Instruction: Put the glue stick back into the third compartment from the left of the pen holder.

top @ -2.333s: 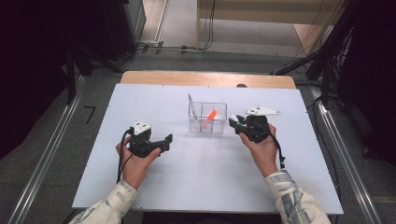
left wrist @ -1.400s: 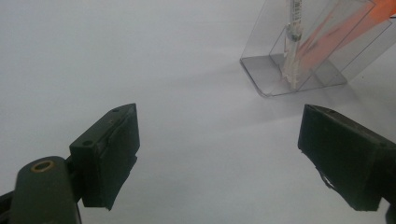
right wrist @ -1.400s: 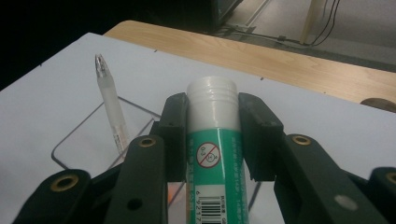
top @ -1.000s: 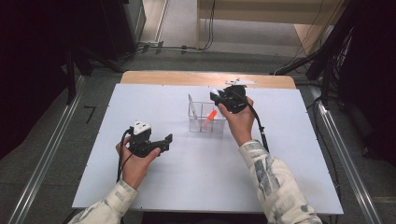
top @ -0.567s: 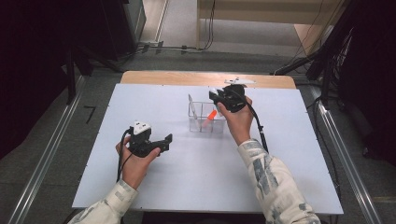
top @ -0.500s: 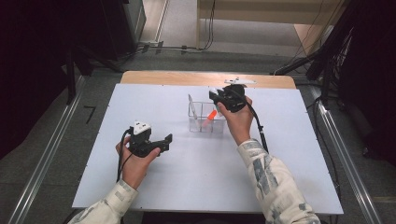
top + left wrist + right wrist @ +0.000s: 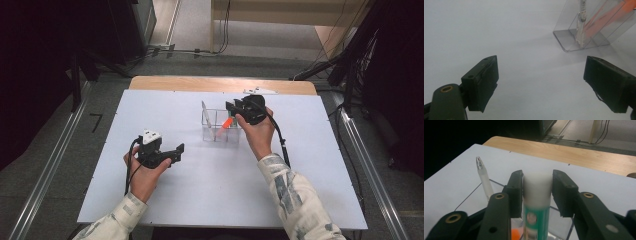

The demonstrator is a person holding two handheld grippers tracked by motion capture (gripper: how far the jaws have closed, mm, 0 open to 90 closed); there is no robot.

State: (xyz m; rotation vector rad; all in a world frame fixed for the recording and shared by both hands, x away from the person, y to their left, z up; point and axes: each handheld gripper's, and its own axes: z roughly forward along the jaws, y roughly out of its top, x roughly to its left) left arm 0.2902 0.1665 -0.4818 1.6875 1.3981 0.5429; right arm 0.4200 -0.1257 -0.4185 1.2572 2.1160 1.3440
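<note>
A clear plastic box (image 7: 216, 134) stands mid-table with a white pen (image 7: 204, 111) and an orange pen (image 7: 227, 122) leaning inside. My right gripper (image 7: 234, 107) hovers over the box's right side. Between its jaws a white-capped green glue stick (image 7: 536, 202) stands upright and blurred over the box (image 7: 474, 195). The jaws have just been opening and the pads look slack around the cap. Beyond the left jaw stands the white pen (image 7: 484, 178). My left gripper (image 7: 178, 150) rests open and empty at the front left, pointing at the box (image 7: 586, 37).
The white tabletop (image 7: 310, 165) lies on a wooden bench (image 7: 200, 83) whose far edge shows behind. A small white object (image 7: 260, 91) lies at the far edge. Dark equipment and cables surround the table on the floor.
The right hand went from the right of the box up over its right side, then held there. The left hand stayed put.
</note>
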